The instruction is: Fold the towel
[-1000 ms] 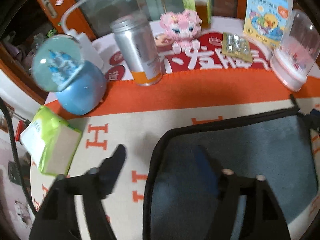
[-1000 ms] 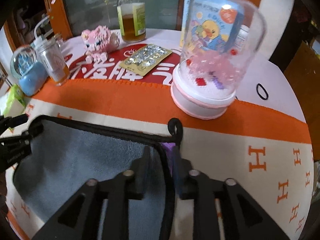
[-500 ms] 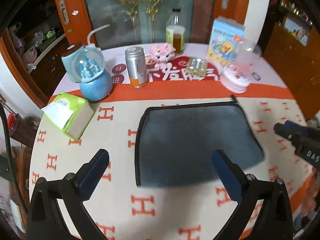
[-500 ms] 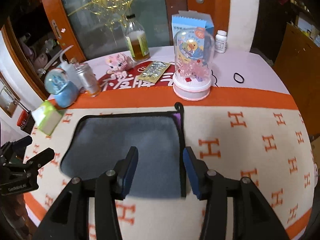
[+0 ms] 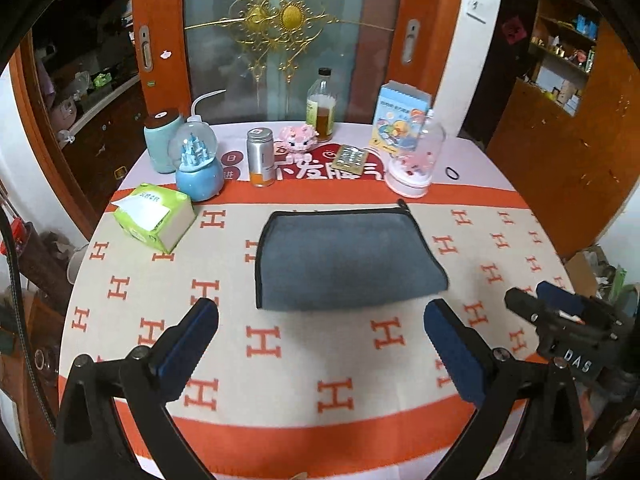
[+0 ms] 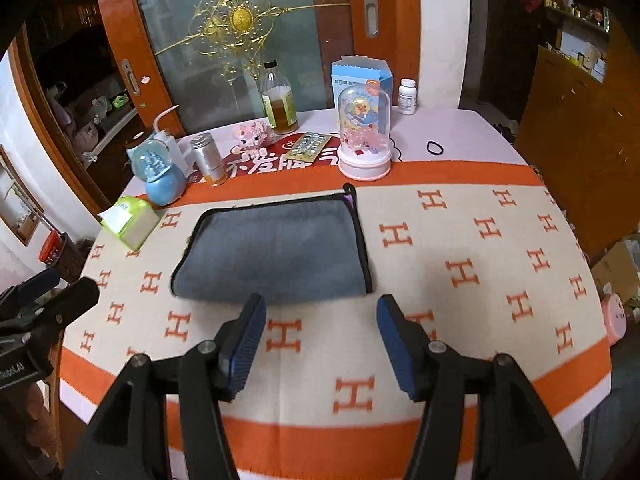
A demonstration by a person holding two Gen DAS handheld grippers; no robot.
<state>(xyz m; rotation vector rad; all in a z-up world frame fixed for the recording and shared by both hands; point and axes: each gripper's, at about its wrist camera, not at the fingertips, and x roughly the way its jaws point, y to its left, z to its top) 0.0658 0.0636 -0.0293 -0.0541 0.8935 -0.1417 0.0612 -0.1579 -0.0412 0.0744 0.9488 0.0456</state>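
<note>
The towel (image 5: 344,258) lies doubled at the table's (image 5: 120,344) centre, its rounded fold nearest me, so one fold looks done (clutter sits at twelve o'clock, out of its way). The left gripper (image 5: 320,328) is spread wide, holding nothing, off the cloth; the right gripper (image 6: 320,328) likewise gapes empty.
</note>
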